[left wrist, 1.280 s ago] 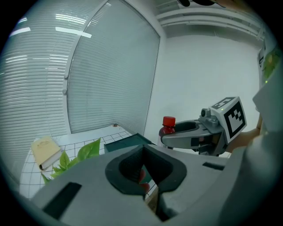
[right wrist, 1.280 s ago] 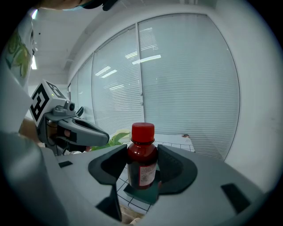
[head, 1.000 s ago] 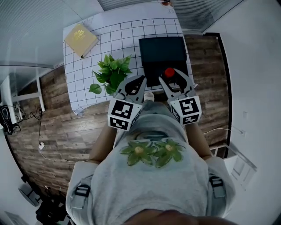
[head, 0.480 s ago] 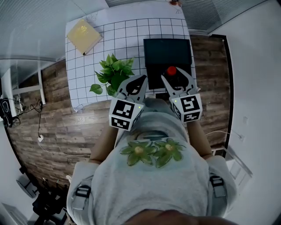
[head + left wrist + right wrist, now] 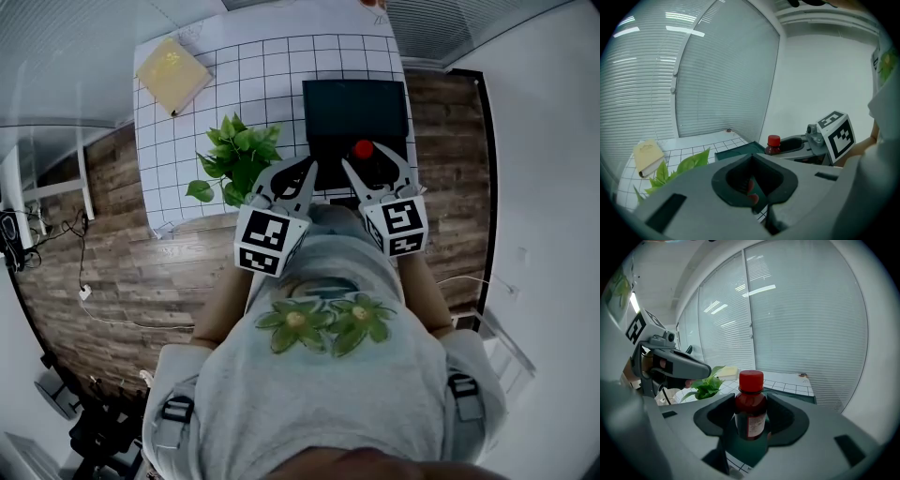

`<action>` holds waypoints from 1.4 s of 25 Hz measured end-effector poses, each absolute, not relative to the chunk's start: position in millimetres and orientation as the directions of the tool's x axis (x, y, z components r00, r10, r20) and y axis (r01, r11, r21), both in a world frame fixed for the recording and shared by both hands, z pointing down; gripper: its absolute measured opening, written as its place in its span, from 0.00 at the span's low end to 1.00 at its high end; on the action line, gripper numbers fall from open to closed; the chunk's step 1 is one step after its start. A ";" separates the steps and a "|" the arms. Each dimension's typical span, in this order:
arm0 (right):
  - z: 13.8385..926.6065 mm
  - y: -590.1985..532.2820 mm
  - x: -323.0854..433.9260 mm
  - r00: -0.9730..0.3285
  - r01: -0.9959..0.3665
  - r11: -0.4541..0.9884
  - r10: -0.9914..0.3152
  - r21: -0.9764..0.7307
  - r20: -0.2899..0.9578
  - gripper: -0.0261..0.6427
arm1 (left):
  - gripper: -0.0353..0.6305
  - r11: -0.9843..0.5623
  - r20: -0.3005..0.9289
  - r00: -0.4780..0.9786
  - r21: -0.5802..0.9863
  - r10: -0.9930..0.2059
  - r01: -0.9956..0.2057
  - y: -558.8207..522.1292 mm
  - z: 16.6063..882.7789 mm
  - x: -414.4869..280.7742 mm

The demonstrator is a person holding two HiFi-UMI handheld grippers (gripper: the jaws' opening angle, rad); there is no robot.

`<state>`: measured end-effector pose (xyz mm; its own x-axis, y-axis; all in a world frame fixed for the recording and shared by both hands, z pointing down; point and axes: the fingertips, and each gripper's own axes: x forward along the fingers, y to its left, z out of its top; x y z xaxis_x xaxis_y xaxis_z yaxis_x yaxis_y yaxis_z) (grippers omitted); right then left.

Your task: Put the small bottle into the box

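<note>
A small dark bottle with a red cap stands upright between the jaws of my right gripper, which is shut on it. The bottle hangs over the near edge of the dark open box, which lies on the white grid cloth. The box's dark green inside shows under the bottle. My left gripper is level with the right one, to its left, near the table's front edge. Its jaws meet at the tips and hold nothing. In the left gripper view the bottle and the box show ahead to the right.
A leafy green plant stands just left of my left gripper. A yellow book lies at the cloth's far left corner. Wooden floor surrounds the table, and window blinds run behind it. The person's torso fills the lower head view.
Almost nothing has changed. The head view shifted a little, and both grippers kept their places with the bottle still held over the box's near edge.
</note>
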<state>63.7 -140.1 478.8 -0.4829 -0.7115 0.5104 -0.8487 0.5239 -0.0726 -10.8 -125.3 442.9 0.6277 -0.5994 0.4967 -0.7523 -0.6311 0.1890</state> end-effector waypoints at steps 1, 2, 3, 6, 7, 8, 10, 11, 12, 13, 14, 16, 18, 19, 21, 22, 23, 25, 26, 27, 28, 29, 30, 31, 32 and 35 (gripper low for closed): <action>479.9 -140.4 63.8 -0.483 -0.849 0.524 -0.710 -0.074 0.513 0.36 | 0.06 -0.631 0.498 0.626 0.187 -0.600 -0.753 -125.6 444.0 -12.1; 480.9 -140.9 63.8 -0.483 -0.849 0.523 -0.709 -0.076 0.514 0.36 | 0.06 -0.629 0.498 0.624 0.187 -0.602 -0.755 -126.5 444.4 -13.1; 481.8 -141.7 63.7 -0.483 -0.849 0.523 -0.707 -0.076 0.516 0.36 | 0.06 -0.625 0.498 0.623 0.189 -0.603 -0.757 -127.7 444.3 -13.8; 485.9 -143.5 63.1 -0.482 -0.848 0.524 -0.702 -0.078 0.524 0.36 | 0.06 -0.620 0.504 0.620 0.196 -0.601 -0.760 -129.9 446.8 -15.1; 487.6 -143.9 62.9 -0.482 -0.847 0.525 -0.700 -0.078 0.527 0.36 | 0.06 -0.619 0.505 0.620 0.198 -0.601 -0.760 -130.9 446.9 -14.7; 489.5 -144.1 62.6 -0.482 -0.847 0.526 -0.697 -0.078 0.530 0.36 | 0.06 -0.618 0.503 0.621 0.199 -0.601 -0.760 -131.8 447.0 -14.3; 493.5 -144.0 62.6 -0.481 -0.847 0.526 -0.693 -0.079 0.537 0.36 | 0.06 -0.622 0.506 0.620 0.194 -0.599 -0.759 -131.7 449.9 -14.3; 495.4 -143.8 62.9 -0.480 -0.846 0.527 -0.691 -0.079 0.540 0.36 | 0.06 -0.623 0.509 0.620 0.192 -0.597 -0.758 -131.1 451.8 -14.6; 497.1 -143.6 63.1 -0.479 -0.846 0.527 -0.689 -0.079 0.544 0.36 | 0.06 -0.624 0.510 0.621 0.192 -0.596 -0.757 -130.8 452.6 -14.6; 498.3 -143.6 63.3 -0.478 -0.846 0.527 -0.687 -0.078 0.547 0.36 | 0.06 -0.625 0.508 0.622 0.194 -0.596 -0.757 -131.0 452.6 -14.5; 499.0 -143.7 63.4 -0.477 -0.846 0.527 -0.686 -0.077 0.550 0.36 | 0.06 -0.625 0.505 0.623 0.194 -0.597 -0.756 -131.3 452.2 -14.7; 499.5 -143.9 63.3 -0.475 -0.846 0.528 -0.683 -0.075 0.554 0.36 | 0.06 -0.624 0.507 0.622 0.193 -0.597 -0.757 -131.7 451.9 -16.7; 500.1 -144.1 63.5 -0.475 -0.845 0.529 -0.681 -0.074 0.557 0.36 | 0.06 -0.621 0.510 0.618 0.193 -0.598 -0.760 -132.2 451.5 -18.9; 501.0 -144.3 63.9 -0.475 -0.846 0.529 -0.681 -0.074 0.557 0.36 | 0.06 -0.619 0.512 0.617 0.194 -0.598 -0.761 -132.4 451.4 -19.5; 503.5 -145.2 64.7 -0.474 -0.847 0.526 -0.681 -0.078 0.559 0.36 | 0.06 -0.618 0.512 0.617 0.195 -0.598 -0.762 -133.0 451.4 -19.6; 505.0 -145.7 64.7 -0.474 -0.847 0.525 -0.679 -0.080 0.561 0.36 | 0.06 -0.619 0.509 0.617 0.194 -0.600 -0.761 -133.7 450.9 -19.2; 506.7 -146.0 64.4 -0.474 -0.847 0.525 -0.677 -0.081 0.563 0.36 | 0.06 -0.619 0.506 0.618 0.194 -0.601 -0.761 -134.4 450.3 -18.6; 510.7 -146.4 63.7 -0.473 -0.847 0.526 -0.671 -0.083 0.571 0.36 | 0.06 -0.622 0.507 0.619 0.191 -0.600 -0.760 -135.3 450.0 -17.7; 512.9 -146.4 63.4 -0.472 -0.846 0.526 -0.668 -0.083 0.576 0.36 | 0.06 -0.623 0.508 0.619 0.190 -0.599 -0.759 -135.8 449.8 -17.3; 515.4 -146.1 63.3 -0.471 -0.846 0.527 -0.664 -0.083 0.581 0.36 | 0.06 -0.623 0.507 0.620 0.191 -0.599 -0.759 -136.3 449.2 -16.8; 517.9 -145.4 63.2 -0.470 -0.845 0.528 -0.660 -0.083 0.587 0.36 | 0.06 -0.622 0.505 0.620 0.193 -0.600 -0.759 -136.7 448.7 -16.5; 520.2 -144.7 63.2 -0.469 -0.844 0.530 -0.655 -0.082 0.592 0.36 | 0.06 -0.621 0.503 0.621 0.195 -0.601 -0.759 -137.1 448.3 -16.4; 522.2 -144.1 63.1 -0.469 -0.843 0.532 -0.651 -0.082 0.596 0.36 | 0.06 -0.620 0.503 0.620 0.195 -0.602 -0.760 -137.4 448.4 -16.8; 524.0 -143.6 62.8 -0.469 -0.842 0.534 -0.648 -0.082 0.600 0.36 | 0.06 -0.618 0.504 0.618 0.194 -0.604 -0.762 -137.6 448.9 -17.6; 525.7 -143.3 62.5 -0.470 -0.841 0.535 -0.645 -0.083 0.603 0.36 | 0.06 -0.617 0.506 0.615 0.192 -0.605 -0.764 -137.6 449.9 -18.7; 530.2 -142.3 62.5 -0.469 -0.839 0.538 -0.637 -0.083 0.612 0.36 | 0.06 -0.609 0.513 0.609 0.193 -0.605 -0.769 -137.2 452.2 -21.0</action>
